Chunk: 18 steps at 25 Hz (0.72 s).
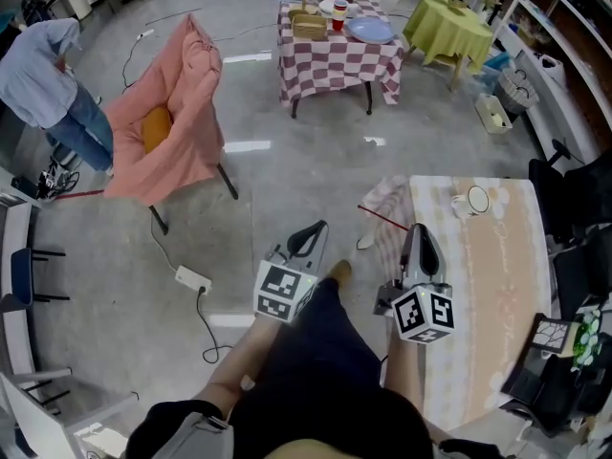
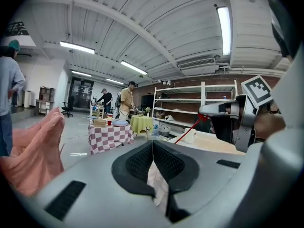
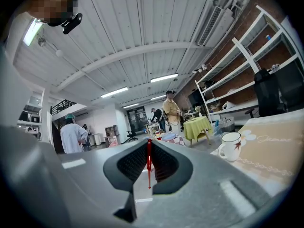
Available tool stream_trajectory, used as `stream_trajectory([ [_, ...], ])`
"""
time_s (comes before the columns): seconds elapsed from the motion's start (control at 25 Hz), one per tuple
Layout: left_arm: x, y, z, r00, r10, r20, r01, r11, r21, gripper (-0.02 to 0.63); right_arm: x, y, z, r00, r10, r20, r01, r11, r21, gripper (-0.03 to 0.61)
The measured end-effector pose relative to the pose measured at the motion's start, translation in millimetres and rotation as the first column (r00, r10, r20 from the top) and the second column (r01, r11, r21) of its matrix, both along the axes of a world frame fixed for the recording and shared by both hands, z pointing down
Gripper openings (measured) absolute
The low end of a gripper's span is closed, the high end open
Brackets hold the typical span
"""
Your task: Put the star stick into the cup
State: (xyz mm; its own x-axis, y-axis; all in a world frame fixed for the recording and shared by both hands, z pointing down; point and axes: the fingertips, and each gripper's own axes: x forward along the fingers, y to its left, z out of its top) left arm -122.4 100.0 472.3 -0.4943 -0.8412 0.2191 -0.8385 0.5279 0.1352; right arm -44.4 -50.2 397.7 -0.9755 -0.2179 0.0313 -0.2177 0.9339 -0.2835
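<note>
In the head view the right tool (image 1: 412, 229) sits right of centre, at the left edge of the table (image 1: 497, 285) that fills the right side of the frame. Its jaws pinch a thin red stick (image 1: 382, 218), which juts from the tips toward the upper left, out over the floor. In the right gripper view the stick (image 3: 148, 163) stands upright in the slit between the two pads.

The cup (image 1: 471, 201), white with a dark rim, stands near the table's upper edge. It is up and right of the right tool and well apart from the stick. In the right gripper view the cup (image 3: 231, 146) is at the right.

The left tool (image 1: 314, 229) is at centre, over the floor. Its jaws are pressed together with nothing between them.
</note>
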Motion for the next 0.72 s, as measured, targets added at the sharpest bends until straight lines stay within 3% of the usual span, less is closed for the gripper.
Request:
stream_trajectory([
  [0.72, -88, -84, -7, 1.0, 0.03, -0.006, -0.03, 0.999, -0.014, 0.012, -79, -78, -2, 0.999, 0.045, -0.009, -0.046, 0.999, -0.02, 0.015],
])
